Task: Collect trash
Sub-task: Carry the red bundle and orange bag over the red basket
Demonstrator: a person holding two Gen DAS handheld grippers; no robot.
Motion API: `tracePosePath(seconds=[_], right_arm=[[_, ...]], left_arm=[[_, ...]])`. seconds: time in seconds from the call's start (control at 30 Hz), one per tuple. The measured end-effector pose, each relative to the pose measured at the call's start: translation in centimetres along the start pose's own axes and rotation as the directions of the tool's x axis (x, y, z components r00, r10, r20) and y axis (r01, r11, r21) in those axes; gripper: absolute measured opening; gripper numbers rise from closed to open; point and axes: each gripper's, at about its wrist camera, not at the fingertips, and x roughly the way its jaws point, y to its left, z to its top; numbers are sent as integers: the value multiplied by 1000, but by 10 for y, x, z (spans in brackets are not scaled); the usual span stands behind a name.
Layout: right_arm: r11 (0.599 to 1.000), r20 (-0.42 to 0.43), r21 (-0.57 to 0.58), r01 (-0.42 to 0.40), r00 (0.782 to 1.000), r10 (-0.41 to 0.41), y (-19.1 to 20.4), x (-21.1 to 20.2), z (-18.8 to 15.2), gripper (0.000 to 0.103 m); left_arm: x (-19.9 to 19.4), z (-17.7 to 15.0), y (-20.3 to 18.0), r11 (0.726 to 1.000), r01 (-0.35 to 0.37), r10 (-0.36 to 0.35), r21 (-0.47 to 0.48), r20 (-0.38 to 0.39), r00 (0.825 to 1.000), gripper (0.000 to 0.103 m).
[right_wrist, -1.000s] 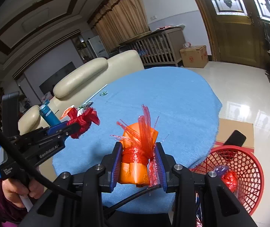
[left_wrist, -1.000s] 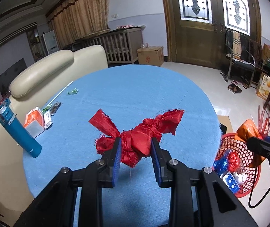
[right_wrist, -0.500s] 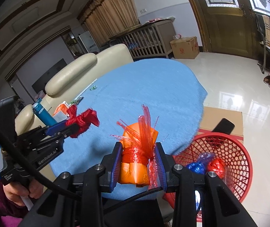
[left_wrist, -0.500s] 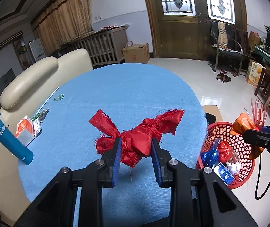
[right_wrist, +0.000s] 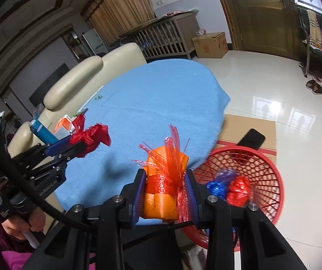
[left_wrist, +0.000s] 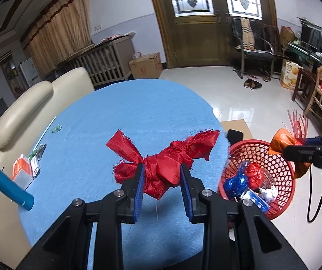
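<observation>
My left gripper [left_wrist: 162, 187] is shut on a knotted red cloth scrap [left_wrist: 167, 164] and holds it above the blue table [left_wrist: 120, 121] near its right edge. My right gripper [right_wrist: 165, 196] is shut on an orange wrapper tied with red ribbon [right_wrist: 164, 180], held in the air beside the table's edge. The red mesh basket [right_wrist: 262, 168] stands on the floor to the right, with blue and red crumpled wrappers [right_wrist: 228, 187] inside. The basket [left_wrist: 282, 175] also shows in the left wrist view, with the orange wrapper [left_wrist: 283, 140] above its far rim.
A blue bottle [left_wrist: 7, 184], an orange-white carton [left_wrist: 21, 172] and small packets [left_wrist: 37, 155] lie at the table's left edge. A cream sofa [left_wrist: 32, 103] is behind. Flat cardboard [right_wrist: 248, 123] and a dark phone-like object [right_wrist: 252, 137] lie on the floor by the basket.
Both grippers have moved right toward the basket, still holding their items. The basket now shows more fully in both views.
</observation>
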Motion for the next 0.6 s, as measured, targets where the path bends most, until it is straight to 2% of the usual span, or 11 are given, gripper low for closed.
tracePosePath(seconds=[0.4, 0.6], right_arm=[[996, -96, 15, 89, 991, -88, -38, -17, 1, 36], [994, -99, 61, 91, 992, -85, -52, -17, -3, 36]], left_arm=[[9, 16, -39, 991, 105, -103, 82, -34, 994, 32], [19, 24, -57, 986, 136, -131, 93, -61, 989, 32]])
